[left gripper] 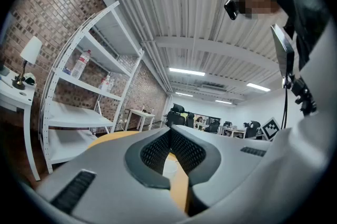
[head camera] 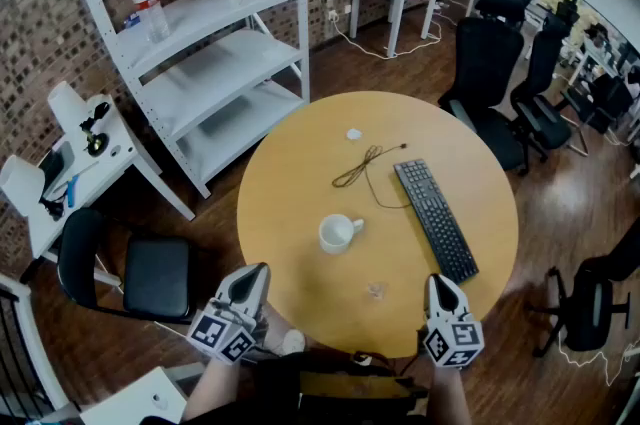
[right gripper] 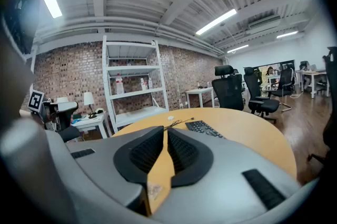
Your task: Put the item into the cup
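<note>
A white cup (head camera: 338,233) stands on the round wooden table (head camera: 300,183), its handle to the right. A small clear item (head camera: 376,291) lies on the table in front of it, near the front edge. My left gripper (head camera: 252,273) is held at the table's front left edge, shut and empty. At the front right edge my right gripper (head camera: 440,283) is also shut and empty. In the left gripper view the jaws (left gripper: 170,131) meet at their tips, and the cup (left gripper: 169,166) shows through the gap below. In the right gripper view the item (right gripper: 154,190) shows below the jaws.
A black keyboard (head camera: 435,218) lies on the table's right side, with a dark cable (head camera: 365,165) and a small white object (head camera: 353,134) further back. White shelves (head camera: 205,43) stand at the back left, and office chairs (head camera: 490,63) at the right.
</note>
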